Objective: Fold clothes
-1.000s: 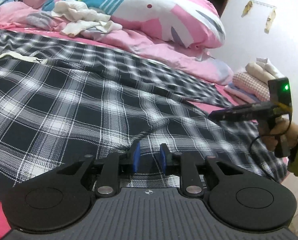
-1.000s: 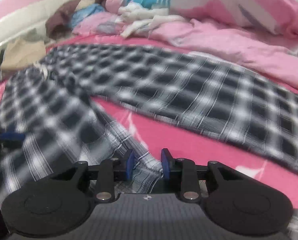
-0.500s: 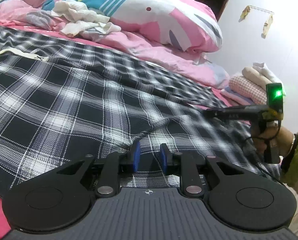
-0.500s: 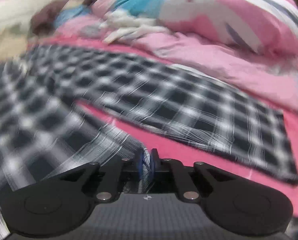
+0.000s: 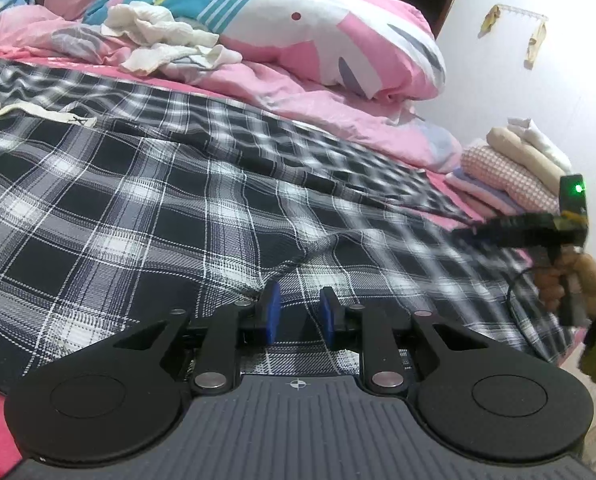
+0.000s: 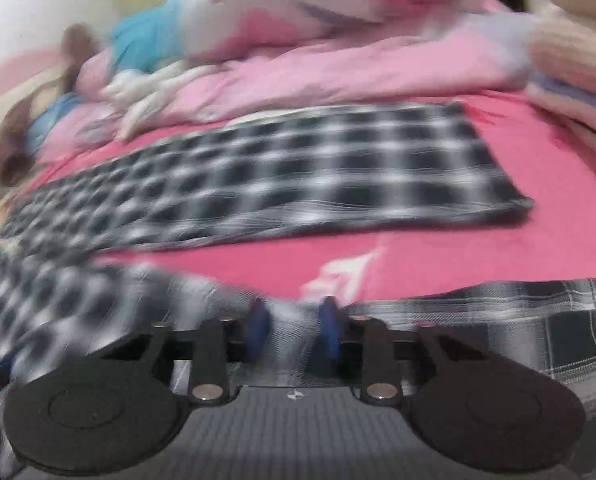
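Plaid trousers spread on the bed, both claws at the near hem edge.

The black-and-white plaid trousers [image 5: 146, 200] lie flat on the pink sheet [image 6: 438, 256], their long axis running across the bed, one leg stretched along the far side toward the pillows. The left gripper [image 5: 297, 316] sits low at the near edge with its blue pads a little apart and cloth lying between them; whether they pinch it I cannot tell. The right gripper [image 6: 293, 330], blurred, has fabric bunched between its pads, apparently clamped on the nearer leg. The right hand is nearer the leg ends, so I'd judge the fold starts there. The cloth looks thin and limp.
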`<move>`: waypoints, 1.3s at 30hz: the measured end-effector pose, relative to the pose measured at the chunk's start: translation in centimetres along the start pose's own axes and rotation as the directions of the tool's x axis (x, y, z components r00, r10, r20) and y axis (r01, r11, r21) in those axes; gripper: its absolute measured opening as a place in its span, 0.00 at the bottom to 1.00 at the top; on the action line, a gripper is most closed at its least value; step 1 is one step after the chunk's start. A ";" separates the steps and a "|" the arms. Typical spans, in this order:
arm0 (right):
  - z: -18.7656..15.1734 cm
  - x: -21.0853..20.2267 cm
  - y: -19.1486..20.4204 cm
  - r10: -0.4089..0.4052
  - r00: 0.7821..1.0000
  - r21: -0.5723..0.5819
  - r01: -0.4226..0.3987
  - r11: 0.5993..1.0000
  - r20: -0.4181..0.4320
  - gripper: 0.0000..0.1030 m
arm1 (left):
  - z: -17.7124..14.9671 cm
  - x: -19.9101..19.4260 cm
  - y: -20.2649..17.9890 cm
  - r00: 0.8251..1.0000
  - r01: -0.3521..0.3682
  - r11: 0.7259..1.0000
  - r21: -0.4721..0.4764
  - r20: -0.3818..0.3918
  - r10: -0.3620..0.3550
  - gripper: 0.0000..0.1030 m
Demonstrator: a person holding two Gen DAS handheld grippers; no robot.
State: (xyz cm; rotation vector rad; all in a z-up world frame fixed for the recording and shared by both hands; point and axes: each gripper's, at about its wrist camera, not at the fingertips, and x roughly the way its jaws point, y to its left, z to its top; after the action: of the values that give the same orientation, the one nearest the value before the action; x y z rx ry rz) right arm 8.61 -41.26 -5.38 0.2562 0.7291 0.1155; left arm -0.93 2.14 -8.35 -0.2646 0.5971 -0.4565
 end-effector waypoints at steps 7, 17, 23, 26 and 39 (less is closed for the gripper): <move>0.3 -5.5 -4.1 -0.056 0.992 0.164 0.037 0.986 0.114 0.28 | 0.0 -0.1 -0.4 1.000 -0.026 1.000 0.014 -0.007 0.026 0.21; -1.7 -8.2 -13.9 -0.263 0.957 0.420 0.190 0.887 0.122 0.16 | 0.8 0.1 -1.0 0.996 -0.070 0.998 -0.002 -0.061 0.069 0.21; -3.8 -12.2 -8.8 -0.177 0.966 0.258 0.125 0.958 0.188 0.26 | 1.0 -0.2 -1.7 0.989 -0.117 0.993 -0.001 -0.086 0.116 0.22; -6.2 -13.0 -3.6 -0.055 0.982 0.084 0.041 0.996 0.181 0.29 | 1.0 -0.3 -2.2 0.985 -0.140 0.990 0.006 -0.099 0.140 0.24; -15.8 -15.1 5.1 -0.197 0.977 -0.255 0.210 0.944 0.077 0.63 | 0.8 -0.5 -3.6 0.975 -0.176 0.984 0.037 -0.134 0.179 0.43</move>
State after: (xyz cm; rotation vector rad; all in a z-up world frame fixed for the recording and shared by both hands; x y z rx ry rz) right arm -13.26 -36.18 -5.65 -0.0705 0.6775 0.0076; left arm -2.03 -0.66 -6.19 -0.1545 0.7422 -0.3107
